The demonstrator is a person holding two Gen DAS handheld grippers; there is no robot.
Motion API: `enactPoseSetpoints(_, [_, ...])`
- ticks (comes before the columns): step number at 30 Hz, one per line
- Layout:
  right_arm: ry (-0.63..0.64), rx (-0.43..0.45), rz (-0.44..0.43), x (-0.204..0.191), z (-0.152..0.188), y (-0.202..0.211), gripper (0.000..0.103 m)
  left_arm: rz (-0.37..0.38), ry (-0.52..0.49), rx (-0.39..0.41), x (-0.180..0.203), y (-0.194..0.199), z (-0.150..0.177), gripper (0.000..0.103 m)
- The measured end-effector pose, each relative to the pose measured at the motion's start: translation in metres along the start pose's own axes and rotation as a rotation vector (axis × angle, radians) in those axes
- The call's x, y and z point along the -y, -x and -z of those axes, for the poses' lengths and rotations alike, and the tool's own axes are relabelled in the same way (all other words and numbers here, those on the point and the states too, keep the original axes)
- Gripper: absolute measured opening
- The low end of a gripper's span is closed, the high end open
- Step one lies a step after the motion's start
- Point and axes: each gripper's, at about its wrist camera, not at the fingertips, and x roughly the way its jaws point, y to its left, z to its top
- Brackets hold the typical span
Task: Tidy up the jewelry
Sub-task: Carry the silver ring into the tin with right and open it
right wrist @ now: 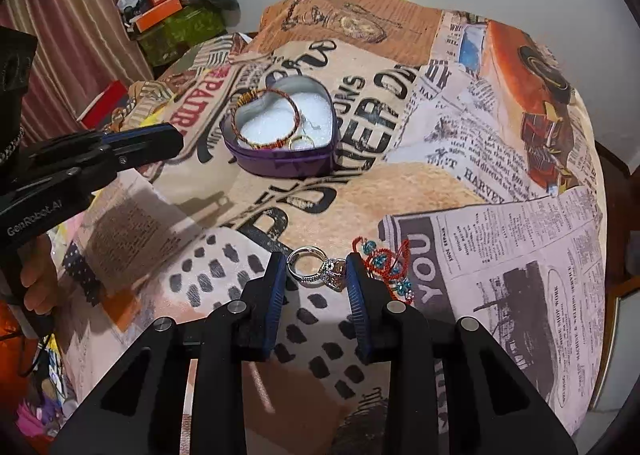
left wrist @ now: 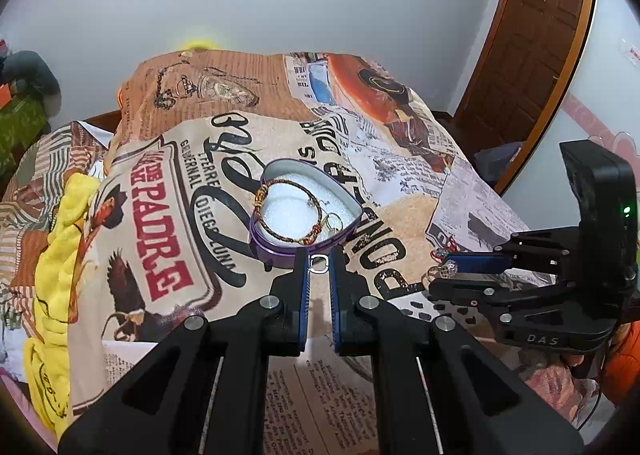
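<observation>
Heart-shaped purple tin [right wrist: 280, 163], lid off, white-lined, resting on a newspaper-print blanket [right wrist: 500, 159]; inside, one braided red-and-gold bracelet [right wrist: 267, 117] looped along the wall and one gold ring [right wrist: 302, 142] at the tip. Left gripper [left wrist: 319, 264] just before the tin, fingers nearly together, pinching one small silver ring [left wrist: 319, 264]. Right gripper [right wrist: 316, 269] low over the blanket, fingers spread around two silver rings [right wrist: 318, 267] lying together; contact with the pads uncertain. One red-and-blue beaded piece [right wrist: 390, 265] just beside.
</observation>
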Motion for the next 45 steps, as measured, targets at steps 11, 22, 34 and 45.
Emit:
enactPoseSetpoints(11, [-0.001,0.114,-0.003,-0.009,-0.046,0.01,0.028,-0.017,0.019,0.036,-0.011,0.001,-0.02,0.008])
enactPoseSetpoints(22, [0.028,0.091,0.011,-0.007,-0.077,-0.015,0.028,0.018,0.037,0.007,-0.025,-0.021,-0.038,0.008])
enactPoseSetpoints(34, [0.105,0.02,0.013,-0.011,-0.085,-0.048,0.028,0.041,-0.006,-0.059,-0.028,-0.053,-0.045,0.008])
enactPoseSetpoints(45, [0.153,0.005,0.015,-0.016,-0.086,-0.058,0.028,0.061,0.015,-0.095,-0.033,-0.069,-0.043,0.008])
